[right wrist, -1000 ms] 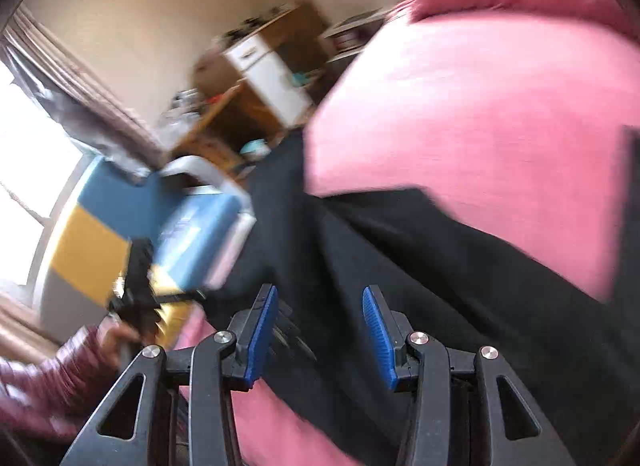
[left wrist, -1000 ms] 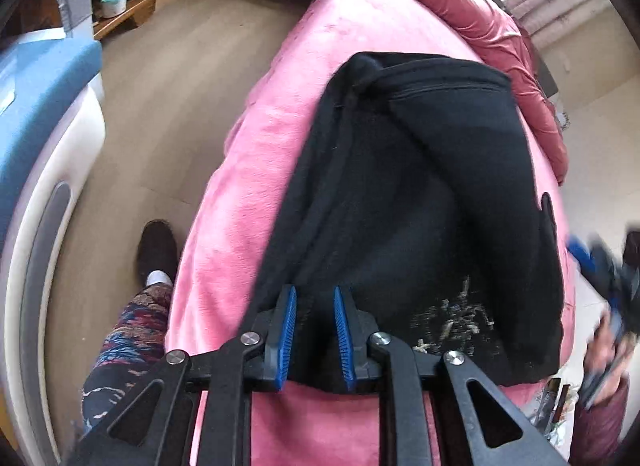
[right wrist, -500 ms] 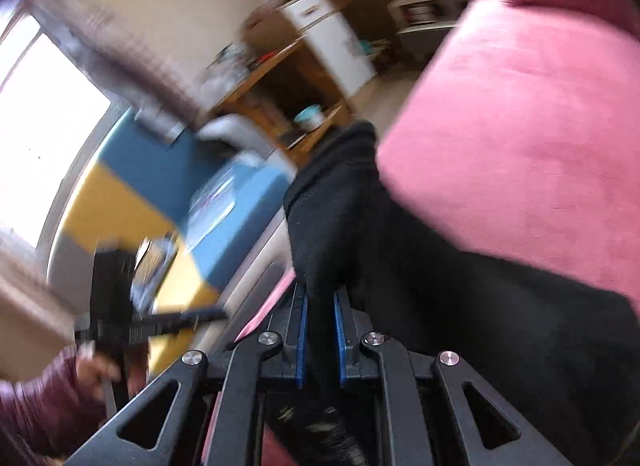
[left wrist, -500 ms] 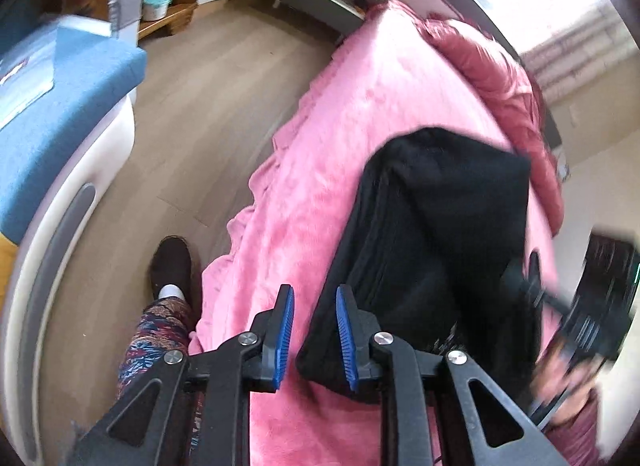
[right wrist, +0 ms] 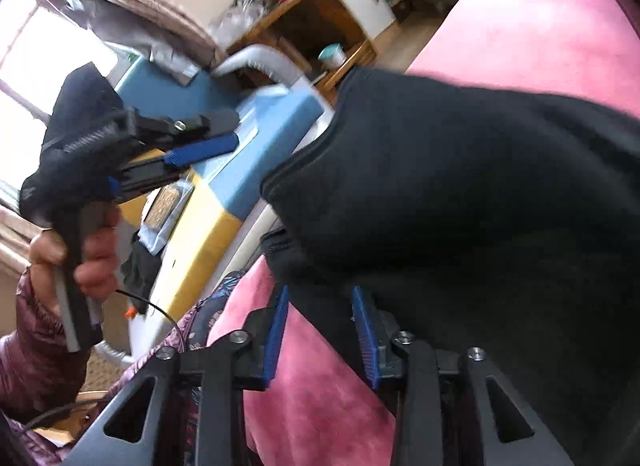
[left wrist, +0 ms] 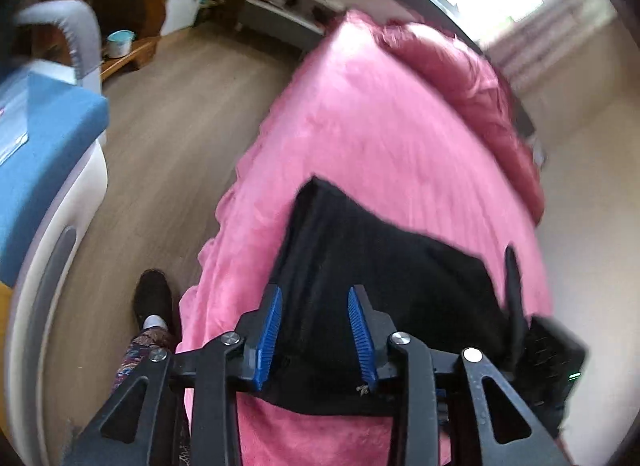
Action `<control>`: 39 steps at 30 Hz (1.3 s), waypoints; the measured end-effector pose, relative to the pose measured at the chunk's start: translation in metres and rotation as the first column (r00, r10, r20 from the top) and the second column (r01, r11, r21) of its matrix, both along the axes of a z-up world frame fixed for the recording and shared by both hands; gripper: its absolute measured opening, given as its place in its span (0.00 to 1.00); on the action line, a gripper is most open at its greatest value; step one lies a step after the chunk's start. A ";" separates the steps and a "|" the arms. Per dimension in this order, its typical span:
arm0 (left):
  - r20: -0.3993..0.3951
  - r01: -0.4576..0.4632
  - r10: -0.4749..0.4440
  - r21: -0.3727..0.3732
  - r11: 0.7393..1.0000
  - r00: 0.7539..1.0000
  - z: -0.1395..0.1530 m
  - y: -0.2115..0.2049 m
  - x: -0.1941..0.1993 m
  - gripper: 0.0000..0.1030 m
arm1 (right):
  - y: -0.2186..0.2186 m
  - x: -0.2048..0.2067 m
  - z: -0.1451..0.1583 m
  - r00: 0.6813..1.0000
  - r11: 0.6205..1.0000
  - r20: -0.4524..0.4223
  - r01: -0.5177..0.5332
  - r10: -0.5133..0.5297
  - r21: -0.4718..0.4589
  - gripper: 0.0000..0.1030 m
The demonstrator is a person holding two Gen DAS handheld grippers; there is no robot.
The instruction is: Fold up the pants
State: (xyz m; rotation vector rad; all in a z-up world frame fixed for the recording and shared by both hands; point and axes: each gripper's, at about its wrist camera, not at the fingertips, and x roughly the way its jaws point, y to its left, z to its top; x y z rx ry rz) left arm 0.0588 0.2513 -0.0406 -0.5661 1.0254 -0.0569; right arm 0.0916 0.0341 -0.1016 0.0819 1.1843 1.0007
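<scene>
Pants (left wrist: pixel 384 286) lie folded compact on bed (left wrist: pixel 360 137). Left tool (left wrist: pixel 316 330) and right tool (right wrist: pixel 320 334) both gape, gripping nothing; fold likely done, so released.

Both grippers are open right now. The left gripper (left wrist: pixel 316 330) is hanging with its blue fingers (left wrist: pixel 269 334) spread wide apart, nothing pinched between them. From the right wrist view it is showing side-on, pointing across the frame, and the left hand (right wrist: pixel 72 254) is wrapping around its handle, knuckles curled, a dark red puffy sleeve (right wrist: pixel 32 346) covering the wrist. The right gripper (right wrist: pixel 322 340) is likewise parting its blue fingers (right wrist: pixel 276 340), gripping nothing. Down below, the person's leg in patterned trousers (left wrist: pixel 140 354) is standing, a dark shoe (left wrist: pixel 154 298) planted on the floor.
</scene>
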 end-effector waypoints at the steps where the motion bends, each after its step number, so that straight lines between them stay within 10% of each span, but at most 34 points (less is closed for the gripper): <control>1: -0.012 0.020 -0.020 0.014 1.000 1.000 -0.004 -0.005 0.003 0.38 | -0.009 -0.002 0.003 0.999 0.999 0.028 0.028 -0.028 -0.023 0.34; 7: -0.101 0.044 -0.034 0.105 0.993 0.994 -0.034 -0.017 0.013 0.38 | -0.075 -0.018 0.003 0.980 0.972 0.159 0.151 -0.123 -0.181 0.38; 12: -0.109 0.030 -0.019 0.097 0.995 0.994 -0.039 -0.011 0.008 0.11 | -0.105 -0.018 -0.019 0.970 0.937 0.209 0.181 -0.121 -0.298 0.39; 17: -0.100 0.038 -0.027 0.110 0.993 0.995 -0.030 -0.005 0.000 0.08 | -0.099 -0.017 -0.010 0.963 0.928 0.260 0.159 -0.071 -0.336 0.08; 23: -0.077 0.035 -0.028 0.089 0.995 0.997 -0.021 0.005 -0.018 0.08 | -0.111 -0.040 0.010 0.964 0.945 0.265 0.074 0.013 -0.318 0.07; 27: -0.035 0.022 -0.023 -0.012 1.000 0.999 -0.021 0.006 -0.018 0.31 | -0.118 -0.043 -0.012 0.974 0.934 0.226 0.062 0.020 -0.351 0.07; 31: -0.048 0.061 -0.058 0.067 0.996 0.997 -0.016 -0.013 -0.011 0.28 | -0.138 -0.039 -0.008 0.983 0.953 0.179 0.093 -0.042 -0.289 0.11; 34: 0.023 0.134 -0.136 0.097 0.986 0.990 0.001 -0.037 -0.009 0.28 | -0.158 -0.039 0.009 0.989 0.967 0.115 0.119 -0.095 -0.226 0.36; 39: 0.067 0.294 -0.307 0.157 0.943 0.949 0.010 -0.094 0.003 0.28 | -0.222 -0.012 0.045 0.942 0.931 0.145 0.326 -0.304 -0.163 0.38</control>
